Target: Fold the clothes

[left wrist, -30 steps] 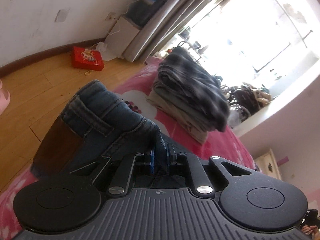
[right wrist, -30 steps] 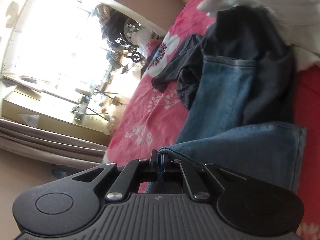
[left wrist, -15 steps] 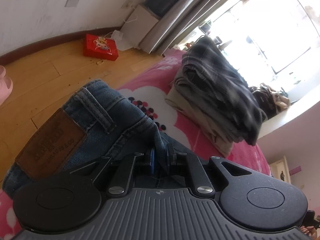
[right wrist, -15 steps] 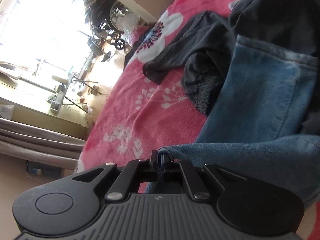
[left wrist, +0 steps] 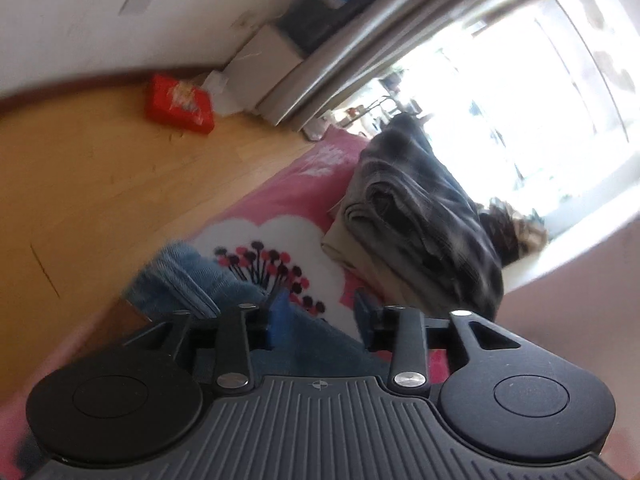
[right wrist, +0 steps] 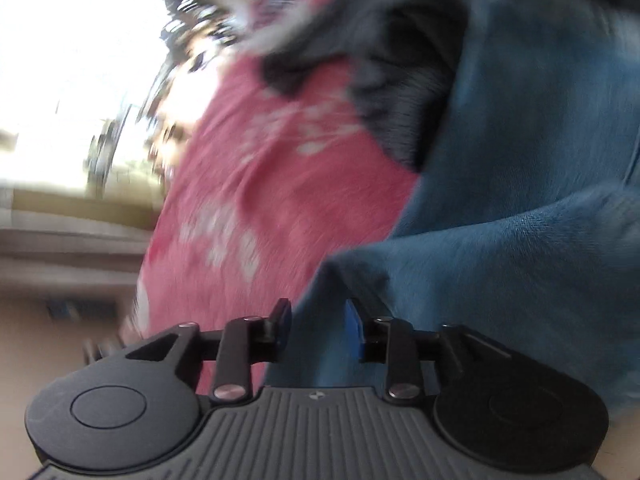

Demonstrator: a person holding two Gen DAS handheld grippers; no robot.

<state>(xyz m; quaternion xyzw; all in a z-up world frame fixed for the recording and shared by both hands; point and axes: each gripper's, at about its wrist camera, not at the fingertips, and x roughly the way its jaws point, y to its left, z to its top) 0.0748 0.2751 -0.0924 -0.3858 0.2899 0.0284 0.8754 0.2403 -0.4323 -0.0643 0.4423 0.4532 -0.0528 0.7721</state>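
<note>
Denim is lying under both tools: the blue jeans [left wrist: 188, 276] are spread on the pink flowered bed cover [left wrist: 280, 196], with their waistband and brown leather patch showing at the lower left of the left wrist view and a leg running up the right side of the right wrist view [right wrist: 520, 240].

The left gripper [left wrist: 318, 318] is standing with its jaws well apart, closing on nothing; blue cloth is lying between and just below the fingers, and the waistband is sitting just to their left, pointing away toward the wooden floor. The right gripper [right wrist: 318, 322] is likewise spread wide and empty — a folded edge of the jeans is lying straight ahead of its fingers and to their right, blurred by motion, with a dark grey garment [right wrist: 400, 92] beyond it toward the top of the frame.

Each tool is tilted low over the bed and angled forward along the cloth. The left one is nearer the waist end, the right one nearer the leg, so the trousers' long axis is running from one tool to the other.

A stack of folded clothes [left wrist: 424, 232], topped by a dark checked piece, is resting on the cover at centre right of the left view. Such a scene would suit either jeans just laid down after a fold or jeans about to be gripped for one.
</note>
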